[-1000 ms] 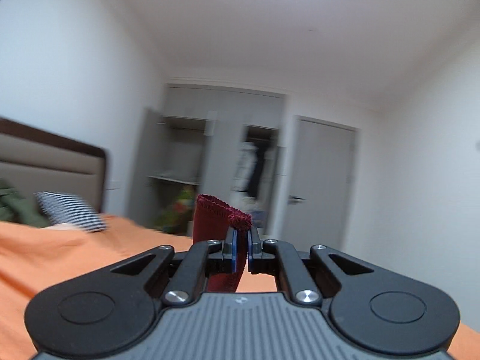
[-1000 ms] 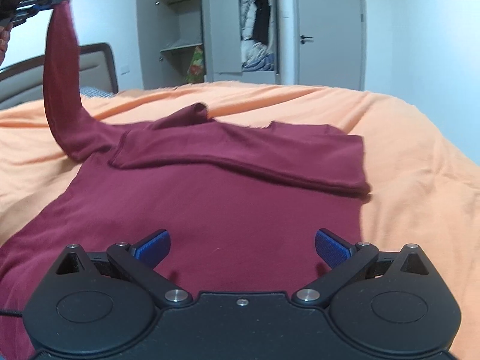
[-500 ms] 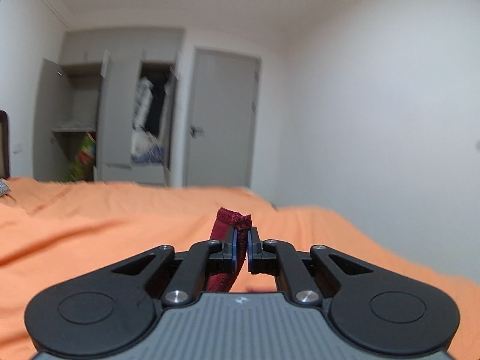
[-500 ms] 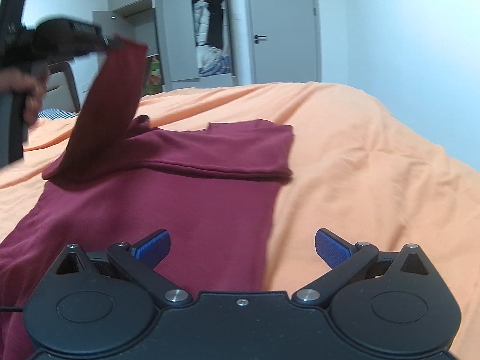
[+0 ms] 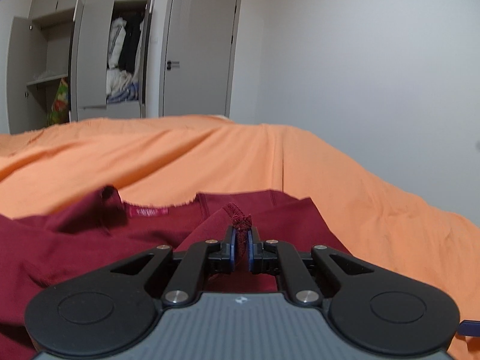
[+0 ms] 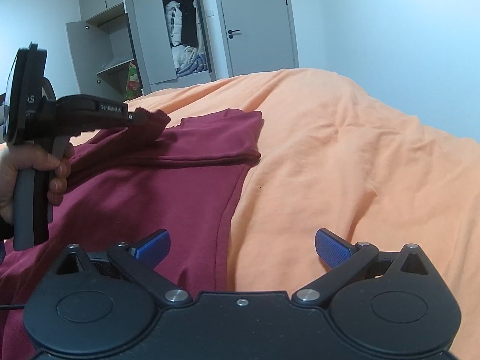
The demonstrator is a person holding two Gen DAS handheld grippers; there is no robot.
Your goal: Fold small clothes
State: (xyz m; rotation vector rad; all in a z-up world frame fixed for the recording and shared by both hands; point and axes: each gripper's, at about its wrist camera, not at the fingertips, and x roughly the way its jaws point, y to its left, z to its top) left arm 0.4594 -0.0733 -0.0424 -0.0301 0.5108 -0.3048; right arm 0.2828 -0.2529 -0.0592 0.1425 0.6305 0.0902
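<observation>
A dark red long-sleeved shirt [image 6: 168, 186] lies spread on the orange bedspread [image 6: 345, 162], one sleeve folded across its upper part. My left gripper [image 5: 242, 247] is shut on the cuff of the other sleeve [image 5: 238, 220] and holds it low over the shirt's neck area, where a pink label [image 5: 148, 211] shows. In the right wrist view that left gripper [image 6: 132, 117] appears at the left, held by a person's hand [image 6: 18, 177], the cuff [image 6: 151, 120] sticking out of its tips. My right gripper [image 6: 240, 249] is open above the shirt's right side seam, nothing between its fingers.
The orange bedspread [image 5: 210, 156] covers the whole bed. Beyond the bed stand a grey wardrobe [image 6: 144, 48] with open doors and clothes inside, and a shut grey door [image 6: 258, 21]. White walls rise on the right.
My left gripper has swung the sleeve from high at the left down and rightward across the shirt. My right gripper has drifted right toward the shirt's side edge and stayed open.
</observation>
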